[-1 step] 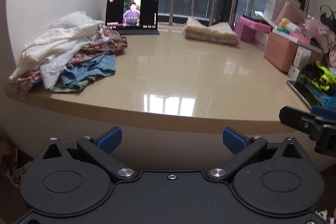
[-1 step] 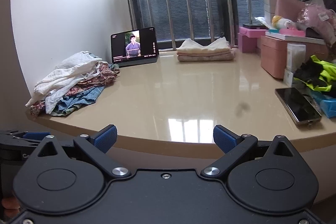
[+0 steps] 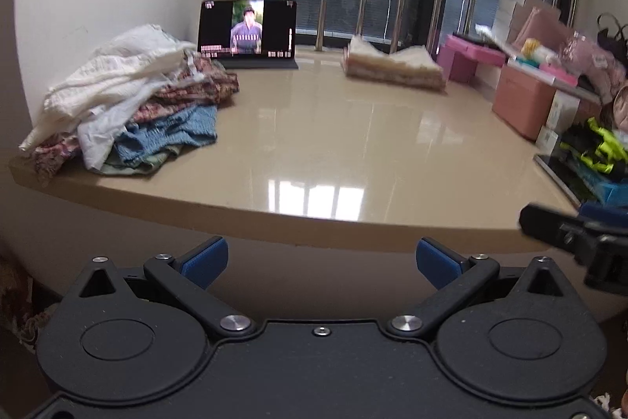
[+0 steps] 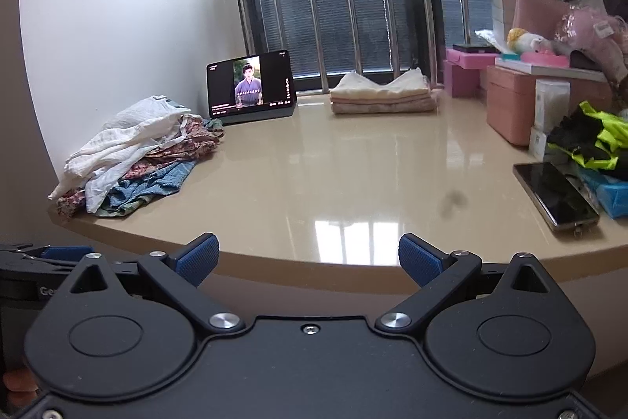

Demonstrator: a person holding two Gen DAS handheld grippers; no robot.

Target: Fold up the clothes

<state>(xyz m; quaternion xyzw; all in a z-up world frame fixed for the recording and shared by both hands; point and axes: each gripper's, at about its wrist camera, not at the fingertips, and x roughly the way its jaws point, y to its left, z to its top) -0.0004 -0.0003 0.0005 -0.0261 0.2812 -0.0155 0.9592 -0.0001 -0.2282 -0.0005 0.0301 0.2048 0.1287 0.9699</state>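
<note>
A heap of unfolded clothes [image 3: 129, 105] [image 4: 137, 152], white, floral and blue pieces, lies on the left of the beige table [image 3: 333, 144] [image 4: 333, 175]. A folded cream stack [image 3: 392, 65] [image 4: 382, 95] rests at the back by the window bars. My left gripper [image 3: 322, 258] is open and holds nothing, hovering just short of the table's front edge. My right gripper [image 4: 308, 256] is open too, also before the edge. Each gripper shows at the side of the other's view: the right gripper [image 3: 581, 234] and the left gripper [image 4: 39, 258].
A tablet [image 3: 248, 30] [image 4: 251, 87] playing video stands at the back left. Pink boxes [image 3: 522, 101] [image 4: 510, 105] and clutter crowd the right side, with a neon-yellow and black garment [image 4: 588, 140] and a phone [image 4: 555, 195] near the right front.
</note>
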